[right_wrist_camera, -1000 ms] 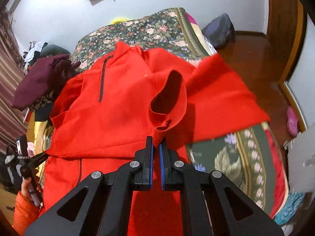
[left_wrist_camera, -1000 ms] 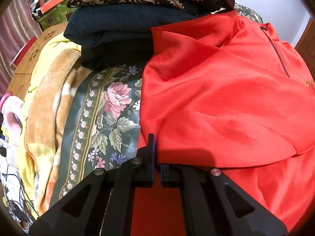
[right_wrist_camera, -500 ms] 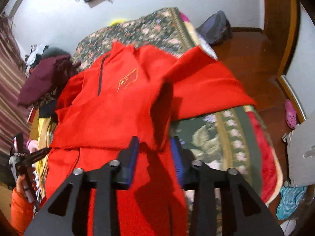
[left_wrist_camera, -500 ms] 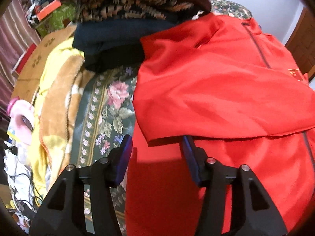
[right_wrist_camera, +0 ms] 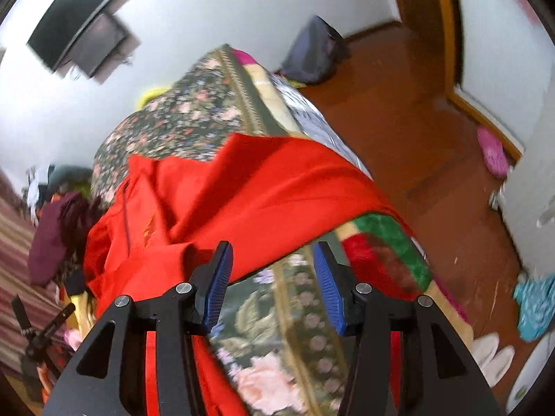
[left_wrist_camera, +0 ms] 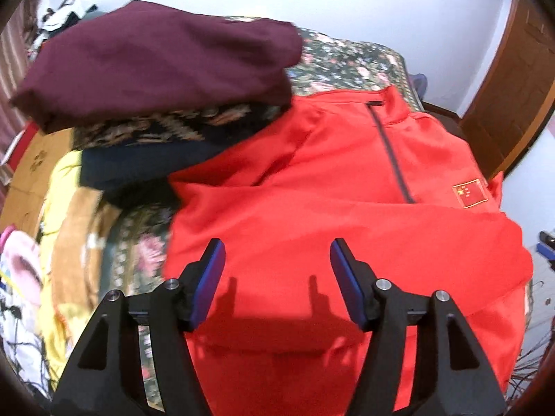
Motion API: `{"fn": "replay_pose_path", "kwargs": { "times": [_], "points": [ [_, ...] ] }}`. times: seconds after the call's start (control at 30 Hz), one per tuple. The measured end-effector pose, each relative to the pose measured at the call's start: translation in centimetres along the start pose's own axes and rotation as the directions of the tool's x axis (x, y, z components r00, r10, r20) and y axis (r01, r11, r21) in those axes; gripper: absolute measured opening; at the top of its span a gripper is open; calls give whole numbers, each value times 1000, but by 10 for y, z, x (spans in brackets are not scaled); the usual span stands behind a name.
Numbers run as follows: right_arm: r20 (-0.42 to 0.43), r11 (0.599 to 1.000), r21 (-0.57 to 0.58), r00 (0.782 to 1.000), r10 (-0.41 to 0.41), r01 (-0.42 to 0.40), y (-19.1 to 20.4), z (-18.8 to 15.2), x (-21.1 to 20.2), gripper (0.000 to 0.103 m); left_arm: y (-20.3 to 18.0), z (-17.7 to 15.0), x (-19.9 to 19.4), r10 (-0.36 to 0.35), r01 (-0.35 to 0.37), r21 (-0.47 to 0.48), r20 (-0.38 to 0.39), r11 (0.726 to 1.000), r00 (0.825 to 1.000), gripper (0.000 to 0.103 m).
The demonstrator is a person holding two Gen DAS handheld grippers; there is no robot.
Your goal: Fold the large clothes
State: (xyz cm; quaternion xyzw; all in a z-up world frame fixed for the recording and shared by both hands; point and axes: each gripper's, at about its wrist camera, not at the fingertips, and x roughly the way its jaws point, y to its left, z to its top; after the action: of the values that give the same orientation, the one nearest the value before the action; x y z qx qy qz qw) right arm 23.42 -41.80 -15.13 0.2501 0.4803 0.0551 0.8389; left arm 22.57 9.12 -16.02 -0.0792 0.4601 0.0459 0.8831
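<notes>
Left wrist view: red jacket [left_wrist_camera: 347, 215] spread on the floral bedspread [left_wrist_camera: 347, 55]; flag patch [left_wrist_camera: 470, 192] at 3 o'clock, maroon garment [left_wrist_camera: 156, 62] stacked at 10 o'clock. Left gripper [left_wrist_camera: 277, 277] opening, nothing held.

Right wrist view: wooden floor [right_wrist_camera: 416, 131] shown at 2 o'clock; jacket sleeve [right_wrist_camera: 277, 194] draped near the bed edge. Right gripper [right_wrist_camera: 272, 282] opening, empty, above bedspread.

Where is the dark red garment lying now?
In the left wrist view, the dark red garment lies upper left, on top of a stack of folded clothes, just left of the red jacket's collar, on the floral blanket.
</notes>
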Motion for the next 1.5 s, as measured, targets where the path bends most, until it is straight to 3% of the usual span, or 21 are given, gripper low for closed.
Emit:
{"fn": "replay_pose_path", "kwargs": {
  "times": [0.2, 0.4, 0.57, 0.7, 0.73, 0.83, 0.9, 1.0, 1.1, 1.23, 1.37, 1.5],
  "points": [
    [-105, 992, 120, 994, 41, -28, -28, 11, 37, 45, -26, 2, 37, -30, 32, 33, -66, 999, 997, 62],
    [-118, 981, 189, 991, 66, -43, -43, 31, 55, 45, -39, -4, 64, -43, 47, 30, -122, 998, 992, 62],
    [-125, 972, 233, 992, 36, -6, -51, 48, 75, 45, -45, -6, 76, -46, 50, 23, -139, 999, 989, 62],
    [-108, 979, 195, 994, -34, 55, -50, 60, 85, 44, -48, -7, 76, -34, 39, 36, -135, 999, 990, 62],
    [-94, 980, 185, 994, -55, 72, -48, 61, 85, 41, -48, -7, 76, -32, 37, 41, -131, 998, 991, 62],
    [-71, 981, 155, 991, -110, 120, -43, 67, 83, 17, -49, -7, 72, -22, 28, 53, -118, 998, 993, 62],
    [-44, 984, 140, 993, -107, 112, -37, 71, 73, 11, -47, -6, 68, -20, 26, 56, -110, 998, 994, 62],
    [52, 993, 71, 994, -96, 92, -15, 78, 41, 9, -45, -7, 60, -17, 23, 62, -92, 998, 996, 62],
    [126, 999, -41, 992, -15, 20, 18, 81, 3, 8, -46, -6, 50, -10, 16, 77, -73, 997, 997, 62],
    [222, 976, -214, 970, 95, -47, 74, 75, -49, 8, -51, -3, 36, -1, 4, 109, -34, 994, 999, 62],
    [234, 930, -349, 950, 206, -116, 124, 59, -76, 8, -59, -2, 21, 13, -15, 162, 11, 987, 1000, 62],
    [179, 865, -474, 944, 277, -164, 170, 26, -78, 8, -68, -4, 9, 2, -9, 208, 35, 978, 999, 62]
  ]
}}
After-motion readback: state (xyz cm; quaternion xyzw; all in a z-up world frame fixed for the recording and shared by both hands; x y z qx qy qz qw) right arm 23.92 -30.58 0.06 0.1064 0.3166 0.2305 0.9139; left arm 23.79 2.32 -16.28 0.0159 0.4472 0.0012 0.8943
